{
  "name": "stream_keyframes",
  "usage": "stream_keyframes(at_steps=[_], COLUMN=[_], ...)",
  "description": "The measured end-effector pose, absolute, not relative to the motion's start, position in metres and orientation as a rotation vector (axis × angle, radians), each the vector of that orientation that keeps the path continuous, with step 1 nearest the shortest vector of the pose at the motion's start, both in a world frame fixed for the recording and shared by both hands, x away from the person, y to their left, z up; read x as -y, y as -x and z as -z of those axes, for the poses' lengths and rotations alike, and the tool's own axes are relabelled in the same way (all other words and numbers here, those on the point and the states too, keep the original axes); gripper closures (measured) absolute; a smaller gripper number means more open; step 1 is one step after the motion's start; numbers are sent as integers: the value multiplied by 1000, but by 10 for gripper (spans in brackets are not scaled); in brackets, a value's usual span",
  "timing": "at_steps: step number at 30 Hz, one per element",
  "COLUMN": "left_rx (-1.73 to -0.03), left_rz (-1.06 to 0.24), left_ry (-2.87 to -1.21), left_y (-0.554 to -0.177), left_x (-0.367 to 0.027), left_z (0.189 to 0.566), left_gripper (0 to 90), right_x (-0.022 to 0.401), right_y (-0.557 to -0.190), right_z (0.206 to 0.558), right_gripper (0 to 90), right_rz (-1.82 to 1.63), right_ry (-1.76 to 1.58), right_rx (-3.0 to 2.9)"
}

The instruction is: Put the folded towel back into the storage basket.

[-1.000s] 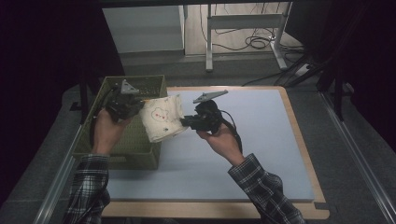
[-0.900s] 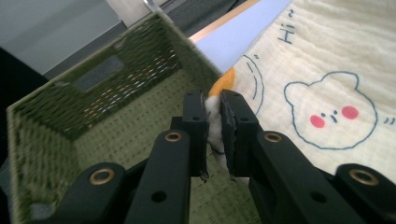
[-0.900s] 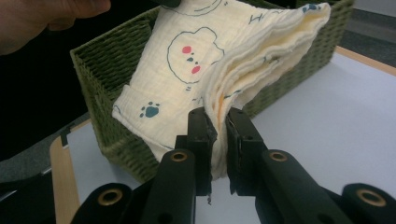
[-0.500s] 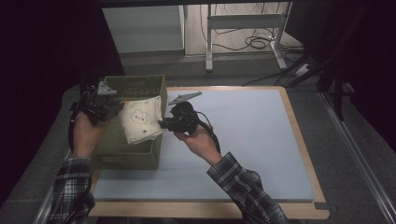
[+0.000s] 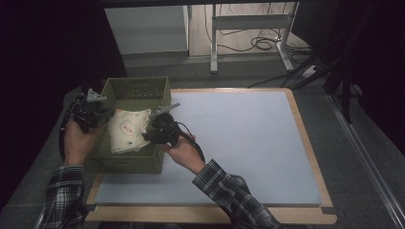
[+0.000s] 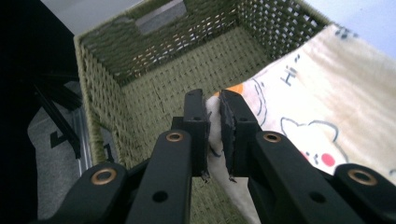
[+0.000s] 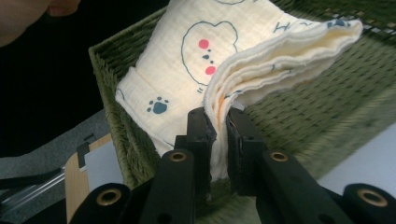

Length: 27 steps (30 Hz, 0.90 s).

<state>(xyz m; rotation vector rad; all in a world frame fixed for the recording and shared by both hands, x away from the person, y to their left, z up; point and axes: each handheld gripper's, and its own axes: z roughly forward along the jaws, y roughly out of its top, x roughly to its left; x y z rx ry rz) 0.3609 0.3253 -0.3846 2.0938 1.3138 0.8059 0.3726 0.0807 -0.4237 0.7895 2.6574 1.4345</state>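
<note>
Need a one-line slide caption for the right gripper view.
Right tongs clamp the edge of a folded bear-print cloth held over an olive woven basket.

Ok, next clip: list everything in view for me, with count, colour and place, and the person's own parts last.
folded cloth: one, cream with printed bear faces and paw marks, held over the basket by both grippers
basket: one, green woven, at the table's left edge
table mat: one, pale blue, on the wooden table top
metal stand: one, grey, on the floor behind the table
cables: several, black, on the floor by the stand
left gripper: one, black, fingers shut on the cloth's edge
right gripper: one, black, fingers shut on the cloth's folded edge
sleeves: two, dark plaid, bottom of the high view
</note>
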Motion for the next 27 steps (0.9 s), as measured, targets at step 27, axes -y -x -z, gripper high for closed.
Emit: stream_keyframes(at_steps=[27], left_rx=[-1333], left_rz=[-678], left_ry=[-2122], left_y=[-377], left_x=[-321], left_z=[440], left_gripper=[718], right_x=[-105], right_y=[-355], right_z=[453], right_gripper=[664], right_rz=[-1313], right_ry=[-811], right_rx=[-2730])
